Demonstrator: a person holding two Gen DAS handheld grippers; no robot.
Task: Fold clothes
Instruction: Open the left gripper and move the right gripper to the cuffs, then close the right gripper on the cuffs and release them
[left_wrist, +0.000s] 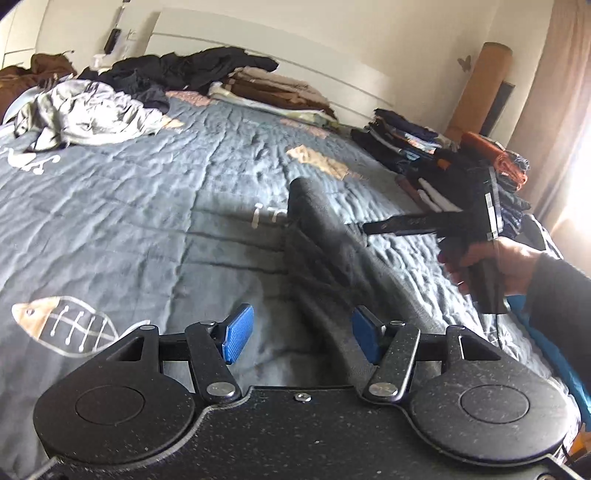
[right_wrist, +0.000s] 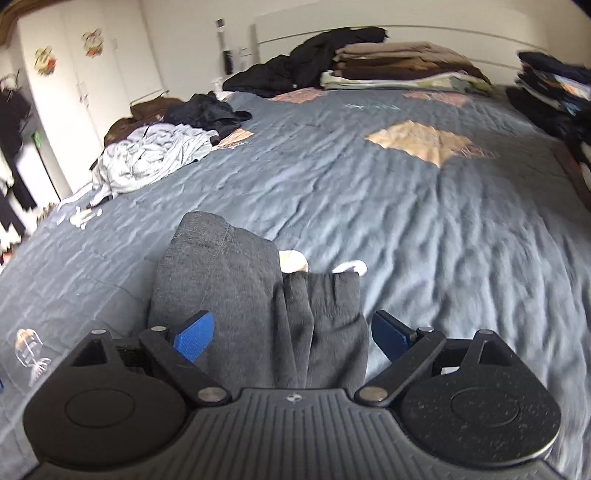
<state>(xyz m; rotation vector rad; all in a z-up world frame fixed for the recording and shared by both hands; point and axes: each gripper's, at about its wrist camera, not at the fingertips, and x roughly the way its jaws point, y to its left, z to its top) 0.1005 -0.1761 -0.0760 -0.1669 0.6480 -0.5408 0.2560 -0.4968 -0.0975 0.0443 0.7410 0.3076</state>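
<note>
Grey garment (left_wrist: 325, 258): left view, a long dark strip on the bed (left_wrist: 147, 206), running straight ahead from beside my left tongs (left_wrist: 301, 332), pads apart, gripping nothing; my right hand (left_wrist: 495, 266) reaches its far stretch.

Right view: same garment (right_wrist: 258, 295) bunched between my right tongs (right_wrist: 291, 338), spread wide, not clamped; long axis points forward. Crumpled pile (right_wrist: 155, 158) far left.

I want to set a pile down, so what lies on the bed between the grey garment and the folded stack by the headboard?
Only bare quilt, shown in the right wrist view, between garment and stack.
</note>
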